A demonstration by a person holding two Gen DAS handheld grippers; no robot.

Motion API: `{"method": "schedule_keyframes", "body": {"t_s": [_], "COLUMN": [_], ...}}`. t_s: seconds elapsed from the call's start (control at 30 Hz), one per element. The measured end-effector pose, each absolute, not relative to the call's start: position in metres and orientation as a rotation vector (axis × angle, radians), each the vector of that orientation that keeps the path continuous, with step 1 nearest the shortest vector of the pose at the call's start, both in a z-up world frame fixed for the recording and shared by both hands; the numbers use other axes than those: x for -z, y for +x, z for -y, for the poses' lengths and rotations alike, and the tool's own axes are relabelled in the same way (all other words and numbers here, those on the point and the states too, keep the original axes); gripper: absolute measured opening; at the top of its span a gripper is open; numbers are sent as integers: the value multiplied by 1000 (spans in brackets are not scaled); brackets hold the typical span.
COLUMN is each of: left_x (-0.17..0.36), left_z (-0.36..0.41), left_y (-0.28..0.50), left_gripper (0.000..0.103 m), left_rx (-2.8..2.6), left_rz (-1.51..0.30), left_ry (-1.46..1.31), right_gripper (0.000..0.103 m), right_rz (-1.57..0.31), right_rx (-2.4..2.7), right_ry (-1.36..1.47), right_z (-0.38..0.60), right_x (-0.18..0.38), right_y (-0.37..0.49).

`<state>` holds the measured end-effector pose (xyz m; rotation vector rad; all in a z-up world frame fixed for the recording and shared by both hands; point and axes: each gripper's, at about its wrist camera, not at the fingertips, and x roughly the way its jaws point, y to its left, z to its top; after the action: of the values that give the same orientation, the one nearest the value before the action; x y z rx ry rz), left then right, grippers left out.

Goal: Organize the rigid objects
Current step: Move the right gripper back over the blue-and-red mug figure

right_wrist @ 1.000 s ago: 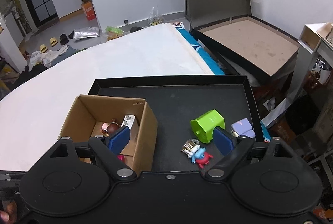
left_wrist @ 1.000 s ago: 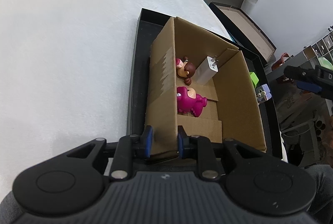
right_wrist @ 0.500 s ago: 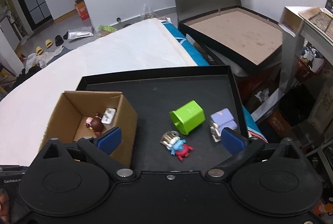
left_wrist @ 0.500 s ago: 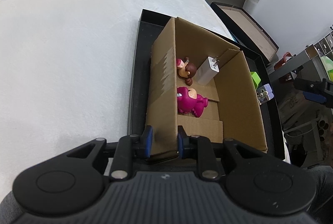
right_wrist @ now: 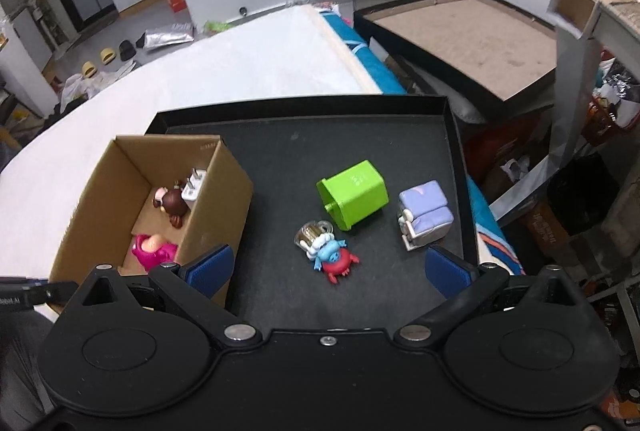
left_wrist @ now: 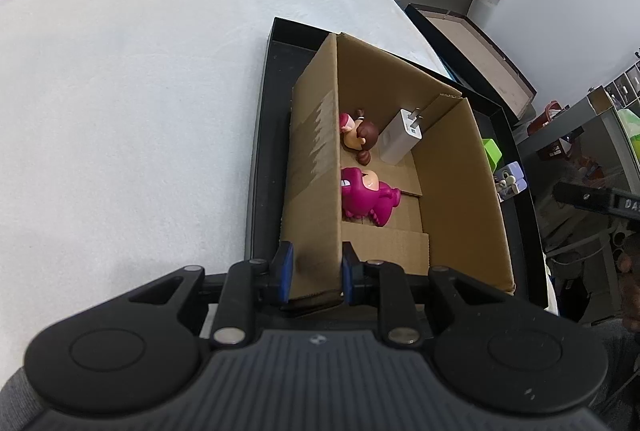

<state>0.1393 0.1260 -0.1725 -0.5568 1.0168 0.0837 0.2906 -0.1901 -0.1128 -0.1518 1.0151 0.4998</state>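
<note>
Toys: blue-red figure [right_wrist: 334, 258] lies between the right gripper's [right_wrist: 328, 269] wide-apart pads, green block [right_wrist: 354, 194] beyond; left gripper [left_wrist: 315, 273] clamps box [left_wrist: 316, 191] wall

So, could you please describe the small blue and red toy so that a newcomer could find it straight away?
Start at the black tray with the cardboard box at its left. On the open floor right of the box lie three loose things: a green block, a lilac toy and, nearest the camera, the blue and red toy. It alone is a small figure beside a clear ring.
</note>
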Motion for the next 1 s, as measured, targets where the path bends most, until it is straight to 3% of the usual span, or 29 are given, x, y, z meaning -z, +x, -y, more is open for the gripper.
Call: {"method": "schedule_keyframes", "body": {"t_s": [0.33,0.67,1.0], "left_x": [172,174,177], "left_z": [-126,-125,-124], "left_y": [138,143,146], "left_gripper": [23,23,23], "left_rx": [-72,-80,-95], "left_rz": [-1009,-1027,-1043], "left_ry": [-562,-555,-543], "right_gripper": [99,79,70], "right_rz": [-1071,-1083,-1064], "right_rx": [-533,-524,-528], "right_ry": [-155,-187,-221], "right_z": [191,181,169], "right_x": [144,167,184], "right_y": [298,310,319]}}
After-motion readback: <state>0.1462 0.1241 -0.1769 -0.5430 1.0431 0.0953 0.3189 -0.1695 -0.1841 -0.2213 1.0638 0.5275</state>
